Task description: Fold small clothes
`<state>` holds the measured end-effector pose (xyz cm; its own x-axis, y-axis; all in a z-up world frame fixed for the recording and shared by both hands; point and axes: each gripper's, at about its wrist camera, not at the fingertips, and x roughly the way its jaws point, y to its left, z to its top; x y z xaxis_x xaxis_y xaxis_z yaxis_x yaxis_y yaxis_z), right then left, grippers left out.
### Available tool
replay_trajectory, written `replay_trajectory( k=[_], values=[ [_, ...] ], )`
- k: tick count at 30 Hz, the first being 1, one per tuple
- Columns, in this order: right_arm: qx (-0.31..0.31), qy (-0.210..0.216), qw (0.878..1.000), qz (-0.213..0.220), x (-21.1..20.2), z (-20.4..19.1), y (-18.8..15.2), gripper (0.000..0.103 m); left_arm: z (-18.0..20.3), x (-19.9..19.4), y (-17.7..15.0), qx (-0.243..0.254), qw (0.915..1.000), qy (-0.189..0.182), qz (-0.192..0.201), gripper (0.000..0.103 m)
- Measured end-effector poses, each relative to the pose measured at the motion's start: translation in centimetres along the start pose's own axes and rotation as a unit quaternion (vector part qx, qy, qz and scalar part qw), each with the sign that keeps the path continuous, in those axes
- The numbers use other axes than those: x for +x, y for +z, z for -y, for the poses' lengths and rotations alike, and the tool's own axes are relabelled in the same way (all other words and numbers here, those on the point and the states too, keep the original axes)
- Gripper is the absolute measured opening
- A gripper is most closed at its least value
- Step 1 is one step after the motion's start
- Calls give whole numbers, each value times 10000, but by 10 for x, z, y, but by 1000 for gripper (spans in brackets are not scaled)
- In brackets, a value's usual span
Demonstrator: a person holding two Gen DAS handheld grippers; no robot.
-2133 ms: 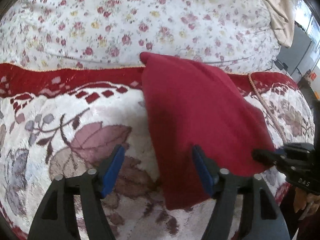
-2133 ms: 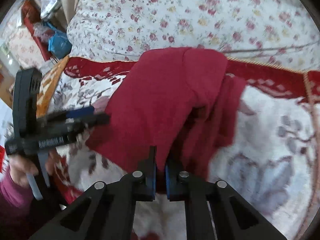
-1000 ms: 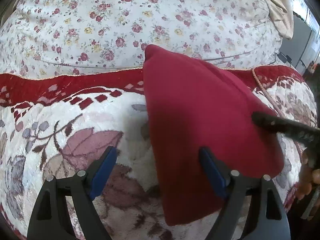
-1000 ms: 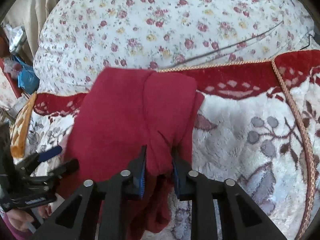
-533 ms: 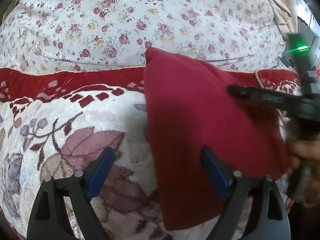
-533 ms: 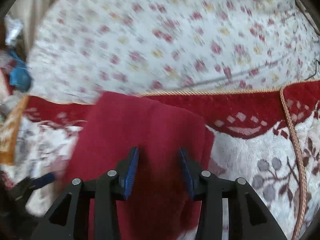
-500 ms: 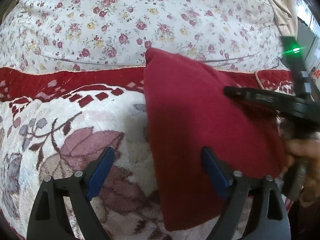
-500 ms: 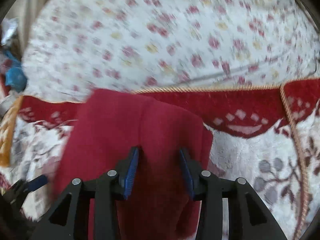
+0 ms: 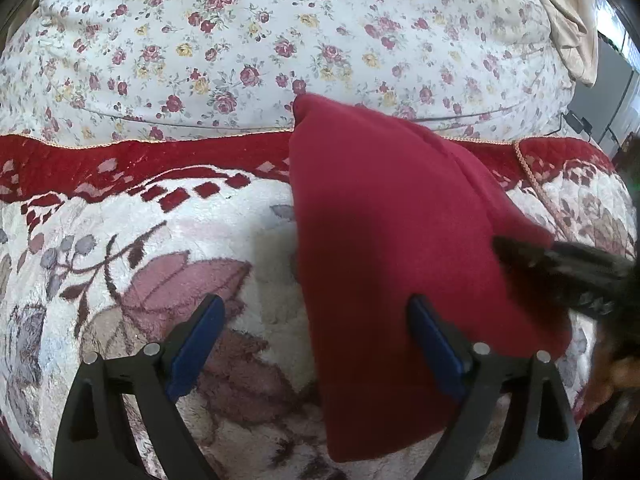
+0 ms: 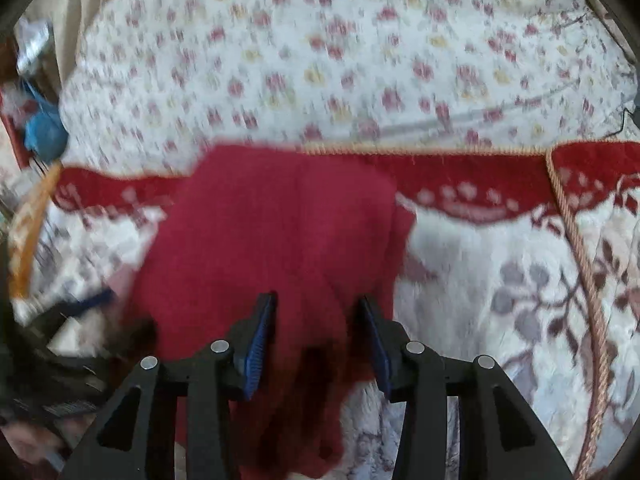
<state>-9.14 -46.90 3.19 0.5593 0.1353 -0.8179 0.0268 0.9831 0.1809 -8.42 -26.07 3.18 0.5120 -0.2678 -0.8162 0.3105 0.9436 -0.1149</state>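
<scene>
Left wrist view: we see the red garment point(image 9: 384, 224) lying folded on the plush floral blanket point(image 9: 120, 248), its far corner reaching onto the rose-print quilt point(image 9: 240, 40). No containers appear in either view.

Our left gripper point(image 9: 316, 332) hangs low over the blanket, jaws wide apart, holding nothing; its right finger point(image 9: 436, 344) sits over the garment's near part, its left finger over bare blanket. That pose matches the frame half a second ago.

Our right gripper point(image 10: 316, 332) hovers over the garment's near right edge, jaws parted, cloth visible between them but not pinched. A second ago these jaws were clamped on a fold; since then they have released it. In the left wrist view, the right gripper's blurred black tip now lies lower across the garment's right side.
</scene>
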Motion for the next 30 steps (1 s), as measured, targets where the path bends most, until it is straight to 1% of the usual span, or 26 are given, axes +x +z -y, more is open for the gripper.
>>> replay_trajectory(
  k=[2,5,7,9,11,12,14,15,18,20,21,22,24,25,26,27,28,29,30],
  values=[
    [116,92,9999,13,-3,5,1,53,-1,-1,-1,-32,10000,-16,35,92],
    [152,153,9997,108,-14,8,3,64,-5,0,0,-124,9999,-115,15,92],
    [252,220,9992,206,-18,14,4,84,-10,0,2,-273,9992,-287,-42,92],
    [526,462,9970,319,-19,27,4,91,-17,0,7,-545,9962,-672,-103,92],
    [785,679,9942,293,-15,39,5,94,-26,0,13,-842,9908,-1055,-115,95],
    [884,744,9930,254,-10,44,6,95,-29,0,15,-920,9895,-1113,-85,96],
    [932,848,9918,231,-1,47,10,95,-33,4,22,-1033,9873,-1210,-23,98],
    [941,978,9905,237,4,49,13,95,-34,7,26,-1015,9868,-1263,-56,98],
    [896,1269,9877,164,20,47,20,95,-36,27,36,-1031,9829,-1494,-310,98],
    [830,1462,9857,102,31,43,22,95,-40,45,37,-1206,9767,-1697,-516,99],
    [830,1536,9846,67,36,42,22,95,-41,51,37,-1277,9744,-1773,-535,100],
    [870,1616,9830,45,42,42,21,96,-40,51,36,-1275,9743,-1803,-457,101],
    [923,1655,9817,208,46,43,19,95,-33,52,39,-1075,9771,-1782,-441,101],
    [879,1651,9821,242,45,41,20,89,-28,51,40,-966,9780,-1799,-434,99],
    [791,1706,9818,248,44,37,21,81,-25,50,40,-891,9775,-1875,-383,84],
    [756,1768,9811,218,42,34,23,72,-22,50,40,-825,9763,-1963,-388,72],
    [691,1643,9837,244,37,28,24,68,-18,48,39,-765,9781,-1897,-386,70],
    [614,1579,9852,254,34,25,25,65,-16,44,39,-698,9803,-1820,-322,66],
    [516,1525,9865,288,28,20,25,58,-14,39,39,-637,9817,-1775,-271,62]
  ],
)
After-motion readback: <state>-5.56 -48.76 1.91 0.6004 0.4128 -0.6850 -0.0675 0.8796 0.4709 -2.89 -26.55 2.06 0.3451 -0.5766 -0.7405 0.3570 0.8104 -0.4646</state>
